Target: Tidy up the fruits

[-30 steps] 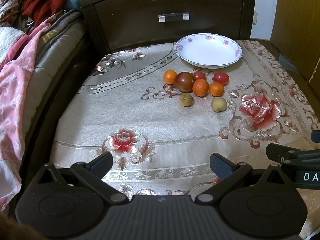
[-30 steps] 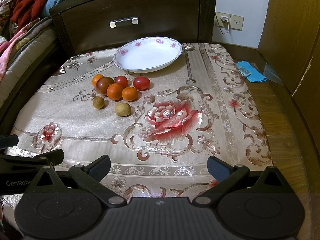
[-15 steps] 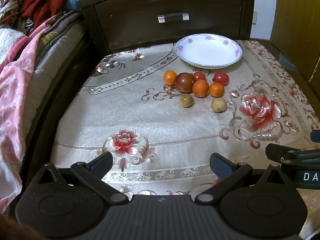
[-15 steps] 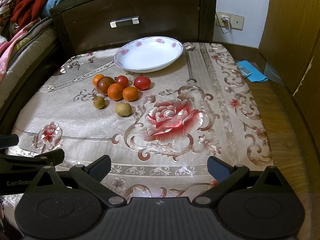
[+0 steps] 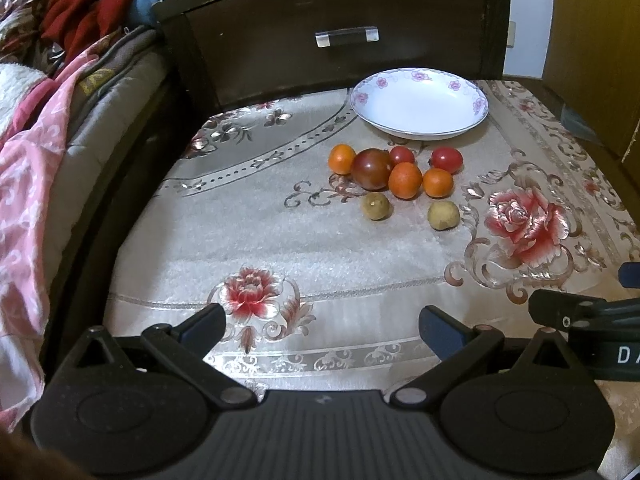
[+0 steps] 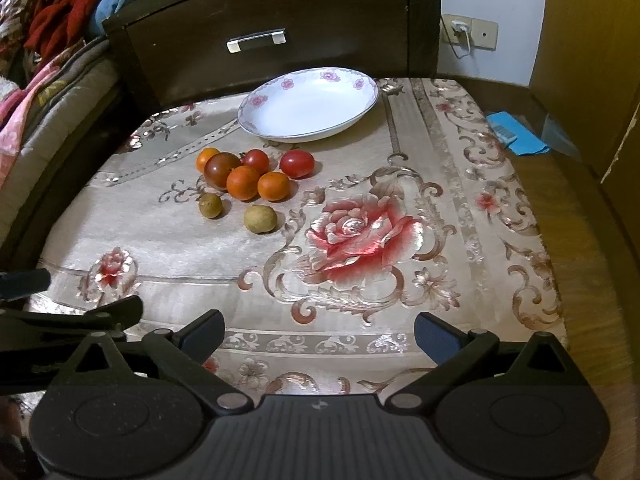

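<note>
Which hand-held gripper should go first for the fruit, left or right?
Left, probably. In its own view, the left hand-held gripper has the fruit cluster almost straight ahead. For the right hand-held gripper the fruit lies off to the left. Both are open, and the plate holds nothing.

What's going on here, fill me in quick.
A person holds two grippers over a floral tablecloth, sorting fruit. Nothing is picked up: the left gripper and right gripper are both open, empty and well short of the fruit. Eight small fruits lie clustered on the cloth: three orange ones, two red tomatoes, a dark tomato and two brownish fruits. The flowered plate behind them holds nothing.
</note>
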A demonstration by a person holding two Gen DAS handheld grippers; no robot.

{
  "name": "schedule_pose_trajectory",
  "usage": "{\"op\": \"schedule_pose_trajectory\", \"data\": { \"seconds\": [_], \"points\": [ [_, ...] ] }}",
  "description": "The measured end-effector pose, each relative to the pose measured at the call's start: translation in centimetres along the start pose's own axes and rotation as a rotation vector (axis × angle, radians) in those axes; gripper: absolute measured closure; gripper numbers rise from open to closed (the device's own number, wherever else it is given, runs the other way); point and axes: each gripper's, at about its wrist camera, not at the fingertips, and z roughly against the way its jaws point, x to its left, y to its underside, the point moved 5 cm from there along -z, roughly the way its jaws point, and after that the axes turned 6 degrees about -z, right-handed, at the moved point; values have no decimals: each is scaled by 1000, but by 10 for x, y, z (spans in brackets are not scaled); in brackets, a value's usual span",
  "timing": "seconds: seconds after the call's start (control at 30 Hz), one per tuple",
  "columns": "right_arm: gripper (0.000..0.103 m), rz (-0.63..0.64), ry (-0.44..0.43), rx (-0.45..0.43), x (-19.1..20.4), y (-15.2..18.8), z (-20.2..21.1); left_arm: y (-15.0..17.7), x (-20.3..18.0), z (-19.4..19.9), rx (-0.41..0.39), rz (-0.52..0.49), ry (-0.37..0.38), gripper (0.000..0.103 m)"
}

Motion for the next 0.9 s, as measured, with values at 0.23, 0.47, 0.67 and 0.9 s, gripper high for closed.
{"op": "schedule_pose_trajectory", "data": {
  "seconds": [0.23,0.47,0.67,0.9],
  "points": [
    [9,8,-24,0,5,-10,-3,-8,1,-10,7,-24,-14,0],
    [14,38,-56,-3,13,-23,-12,-20,9,-23,3,-29,24,0],
    [21,104,-86,-12,20,-38,-25,-33,20,-40,-18,-61,24,0],
    [36,165,-126,16,30,-54,-53,-34,23,-57,14,-56,58,4]
  ]
}}
